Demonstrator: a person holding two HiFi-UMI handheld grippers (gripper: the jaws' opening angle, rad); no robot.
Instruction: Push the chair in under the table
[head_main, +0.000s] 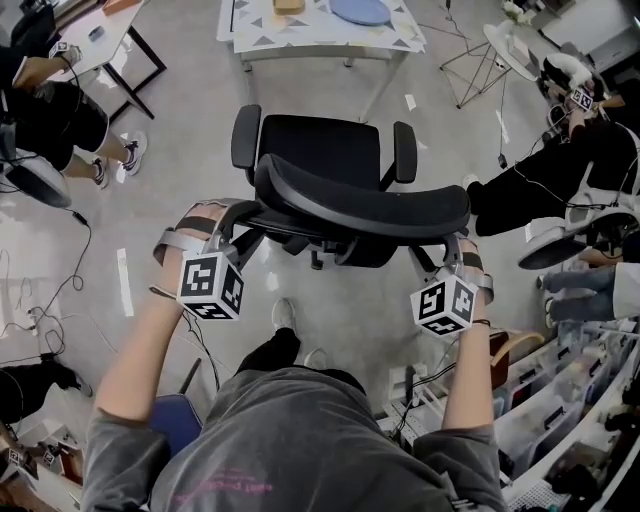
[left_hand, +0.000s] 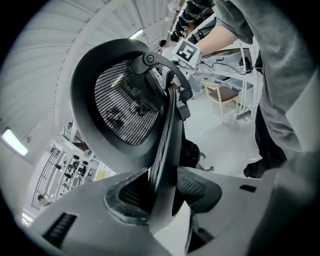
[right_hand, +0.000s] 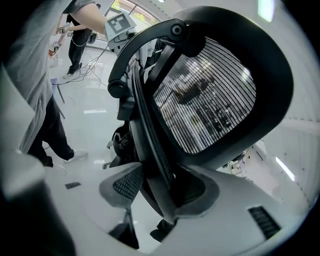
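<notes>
A black office chair stands with its seat (head_main: 320, 150) facing a white table (head_main: 320, 40) at the top of the head view. Its curved mesh backrest (head_main: 360, 205) is nearest me. My left gripper (head_main: 238, 215) is at the backrest's left end and my right gripper (head_main: 450, 245) at its right end. In the left gripper view the backrest rim (left_hand: 167, 130) runs between the jaws, and the left gripper (left_hand: 162, 187) is shut on it. In the right gripper view the right gripper (right_hand: 161, 186) likewise clamps the backrest rim (right_hand: 145, 130). The chair's base is mostly hidden under the seat.
Seated people flank the chair at the left (head_main: 50, 120) and right (head_main: 570, 170). Cables (head_main: 60, 290) trail over the floor on the left. Bins and shelving (head_main: 570, 400) crowd the lower right. A second table (head_main: 100, 40) stands at the upper left, and a wire stand (head_main: 480, 65) beside the white table.
</notes>
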